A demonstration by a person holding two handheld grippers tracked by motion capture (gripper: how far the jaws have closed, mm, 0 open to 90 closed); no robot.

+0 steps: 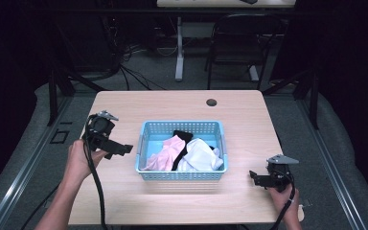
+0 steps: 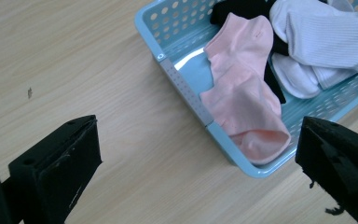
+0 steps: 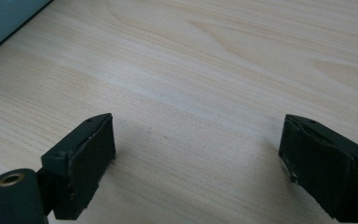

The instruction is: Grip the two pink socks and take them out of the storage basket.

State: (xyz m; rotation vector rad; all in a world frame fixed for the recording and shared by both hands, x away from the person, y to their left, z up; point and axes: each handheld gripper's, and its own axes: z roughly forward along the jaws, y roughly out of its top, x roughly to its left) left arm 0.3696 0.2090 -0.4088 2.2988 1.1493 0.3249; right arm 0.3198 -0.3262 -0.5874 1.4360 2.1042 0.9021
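Left gripper (image 2: 198,163) gaping wide, empty; pink sock (image 2: 242,98) upper right of it in blue basket (image 2: 186,93); right gripper (image 3: 198,158) likewise spread over bare table (image 3: 205,70).

Socks (image 1: 187,152) lie in the basket (image 1: 182,175) (mid-table (image 1: 249,115)), between left tool (image 1: 124,148) and right tool (image 1: 254,176)

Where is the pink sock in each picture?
High view: the pink sock lies in the left part of the blue basket, mid-table.
Left gripper view: the pink sock sits right of centre, draped over the basket's near corner, between the open left gripper's jaws.
Right gripper view: bare table; no pink sock here.
Shared landmark: the blue basket, whose corner peeks in top left of the right gripper view.
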